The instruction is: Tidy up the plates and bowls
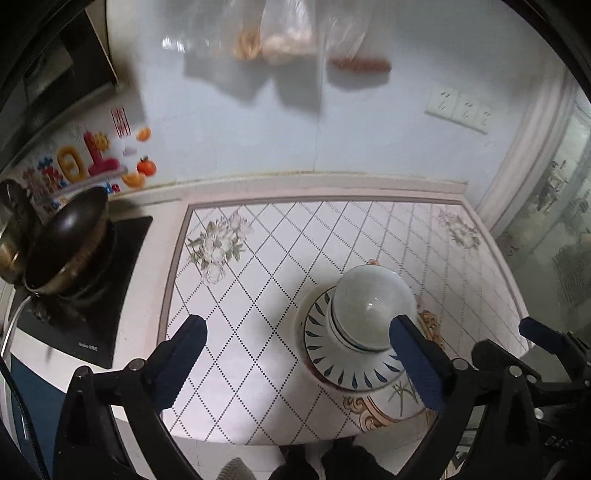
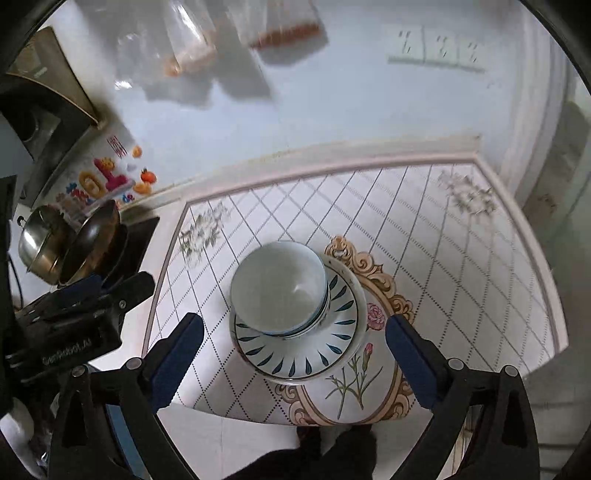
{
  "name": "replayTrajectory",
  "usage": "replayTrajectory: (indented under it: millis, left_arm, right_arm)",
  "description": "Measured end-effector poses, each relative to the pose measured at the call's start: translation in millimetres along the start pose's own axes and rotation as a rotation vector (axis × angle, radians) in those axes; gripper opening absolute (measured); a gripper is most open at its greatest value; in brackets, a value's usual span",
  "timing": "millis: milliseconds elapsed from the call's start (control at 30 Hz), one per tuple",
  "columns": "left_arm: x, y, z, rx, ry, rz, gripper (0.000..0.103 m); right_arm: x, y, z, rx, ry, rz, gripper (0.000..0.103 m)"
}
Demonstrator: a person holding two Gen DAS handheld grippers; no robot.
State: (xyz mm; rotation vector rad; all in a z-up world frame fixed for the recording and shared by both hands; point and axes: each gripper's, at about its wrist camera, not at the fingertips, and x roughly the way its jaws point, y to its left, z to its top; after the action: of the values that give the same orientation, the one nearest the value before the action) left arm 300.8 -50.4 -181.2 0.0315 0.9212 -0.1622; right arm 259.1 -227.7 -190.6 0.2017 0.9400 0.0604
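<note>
A white bowl (image 2: 279, 286) with a thin blue rim line sits stacked on a white plate (image 2: 306, 354) with dark blue leaf marks, near the front of the tiled counter (image 2: 461, 258). The same bowl (image 1: 373, 306) and plate (image 1: 325, 350) show in the left wrist view. My left gripper (image 1: 299, 325) is open and empty, above the counter to the left of the stack; its right finger overlaps the bowl's edge in view. My right gripper (image 2: 293, 325) is open and empty, its fingers on either side of the stack, above it.
A dark wok (image 1: 66, 247) and a steel pot (image 2: 40, 243) stand on a black cooktop (image 1: 92, 295) at the left. The wall (image 1: 295, 129) has a socket strip (image 1: 458, 110) and hanging plastic bags (image 1: 280, 33). The counter's front edge (image 2: 258, 417) is just below the plate.
</note>
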Motion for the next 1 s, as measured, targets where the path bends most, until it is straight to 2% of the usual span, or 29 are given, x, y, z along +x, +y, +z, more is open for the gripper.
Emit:
replayTrajectory:
  millis: [167,333,467,633,800,1000]
  left_arm:
    - [-41,-2,-14,-0.002,-0.063,-0.019,0.102]
    - [-83,-3,-33,-0.035,-0.115,-0.042,0.102]
    - [-122,-9,-52,-0.044,-0.168,0.008,0.102]
    - [-170,-19,-82,-0.058,-0.220,0.069,0.102]
    - [-198,-22,-108,-0.074,-0.239,0.103,0.102]
    - [-221,-27,-134,-0.077,-0.253,0.131,0.102]
  right_arm:
    - [-43,13,-17,-0.009,-0.059,-0.016,0.102]
    - [-90,16,-37,-0.008,-0.129,0.014,0.102]
    - [-135,20,-57,-0.053,-0.195,0.010,0.103]
    - [-186,24,-87,-0.103,-0.232,0.000,0.103]
    - [-226,20,-119,-0.117,-0.275,-0.009,0.103]
    - [-256,13,-142,-0.120,-0.299,-0.005,0.103]
